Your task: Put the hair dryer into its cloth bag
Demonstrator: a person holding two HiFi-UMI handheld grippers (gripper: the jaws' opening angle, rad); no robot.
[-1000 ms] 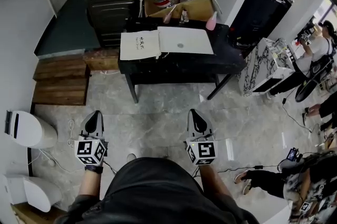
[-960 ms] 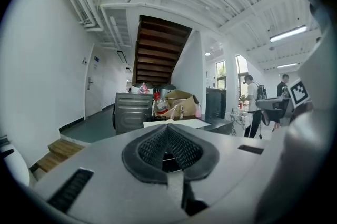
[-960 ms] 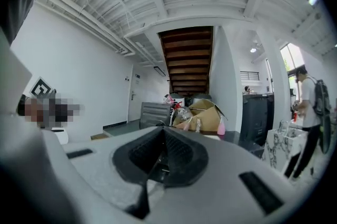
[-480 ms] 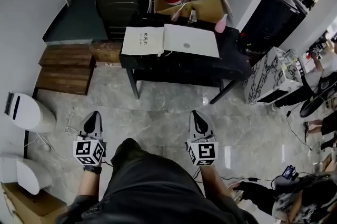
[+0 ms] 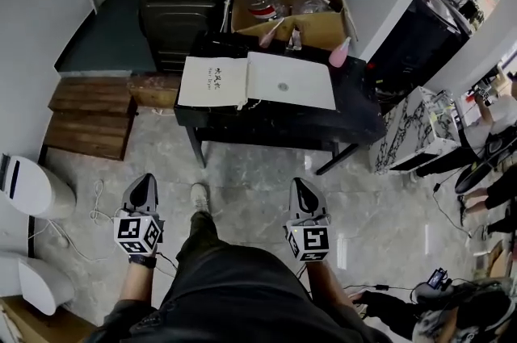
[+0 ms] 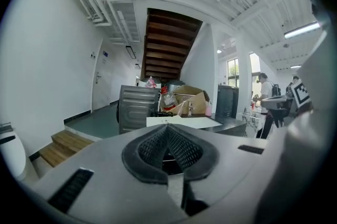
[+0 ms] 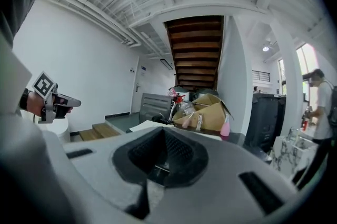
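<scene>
Head view — table nearer; left gripper, right gripper closed.

Both forearms reach forward from the person's sides, holding the left gripper and the right gripper side by side, well apart and pointing ahead. Each gripper's jaws are pressed together with nothing between them. One leg is set forward between them.

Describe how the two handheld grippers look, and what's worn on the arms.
Both the left gripper and right gripper are grey tapered shells with black textured pads, each carrying a white cube of black square markers. A black band circles the left wrist; clothing is dark.
</scene>
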